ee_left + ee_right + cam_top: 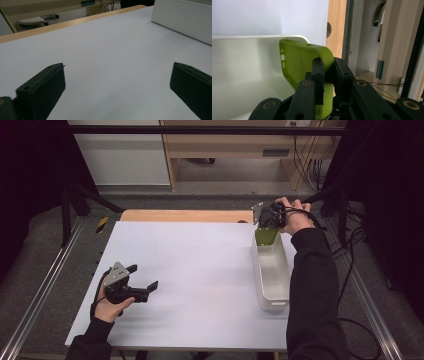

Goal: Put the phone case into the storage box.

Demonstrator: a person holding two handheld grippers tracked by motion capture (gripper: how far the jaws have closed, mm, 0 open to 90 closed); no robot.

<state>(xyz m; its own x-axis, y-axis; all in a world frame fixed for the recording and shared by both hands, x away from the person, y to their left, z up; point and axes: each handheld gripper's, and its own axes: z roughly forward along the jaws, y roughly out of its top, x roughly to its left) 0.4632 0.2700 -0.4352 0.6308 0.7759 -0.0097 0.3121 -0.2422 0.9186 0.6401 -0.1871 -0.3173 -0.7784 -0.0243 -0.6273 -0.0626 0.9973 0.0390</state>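
holding a green phone case (299,65) by one edge, my right gripper (270,220) is hanging over the far end of the white bin (272,270), which is standing at the right side of the white table (200,270). in the right gripper view my jaws are clamped tight on the case's side wall, one pad inside the shell and one outside, with the rest of the case sticking out toward the bin's inner wall (242,65). in the high view the case (266,236) is showing just below my gripper, at or just inside the bin's far rim; whether it is touching the bin floor i cannot tell.

the case is looking light and thin, probably a soft, rubbery moulding: i am judging that it will flex rather than crack, and that its matte skin will grip the pads well instead of slipping. being an open shell, it is likely to twist or fold if pinched near a corner, so the straight run of the long side wall, where i am gripping it now, is seeming the best place to take hold. the cut-outs along the far edge (282,57) are weak spots to avoid.

my left gripper (141,279) is resting at the near left of the table, jaws spread wide and holding nothing.
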